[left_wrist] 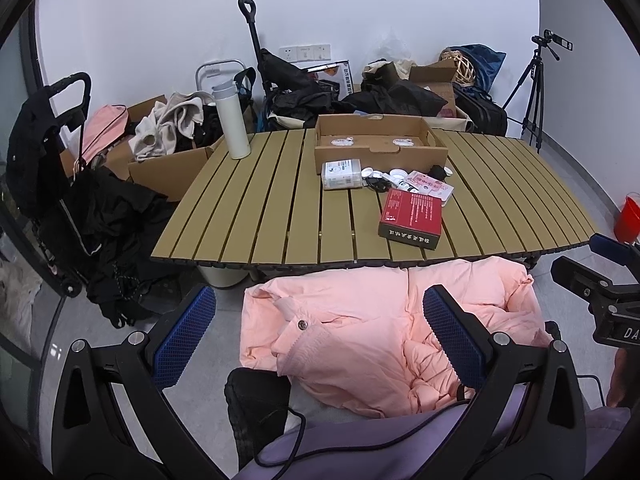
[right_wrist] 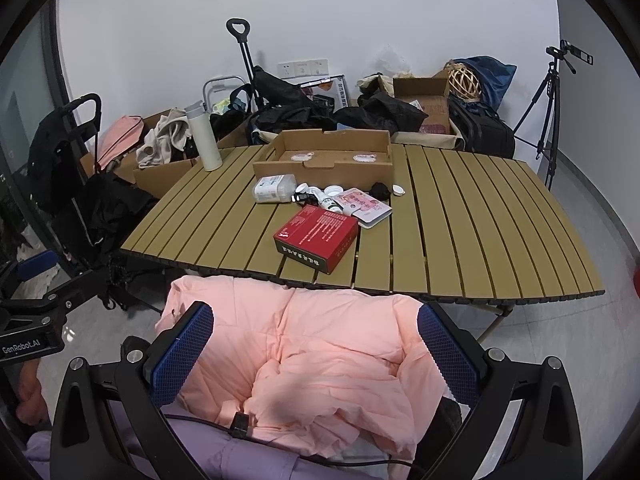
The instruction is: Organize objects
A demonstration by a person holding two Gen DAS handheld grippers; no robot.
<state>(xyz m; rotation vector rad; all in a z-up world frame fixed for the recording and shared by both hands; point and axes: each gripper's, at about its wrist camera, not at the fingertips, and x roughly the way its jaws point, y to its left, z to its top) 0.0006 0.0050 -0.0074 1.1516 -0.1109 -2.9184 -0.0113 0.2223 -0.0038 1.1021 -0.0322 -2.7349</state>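
Observation:
A slatted olive table holds a red box, a white plastic bottle lying on its side, a pink packet, small white caps and a low open cardboard tray. A white flask stands at the far left. My left gripper and right gripper are open and empty, held back from the table above a pink jacket.
Black bags, cardboard boxes with clothes and a trolley crowd the floor left of and behind the table. A tripod stands at the back right. A red bucket sits on the floor at right.

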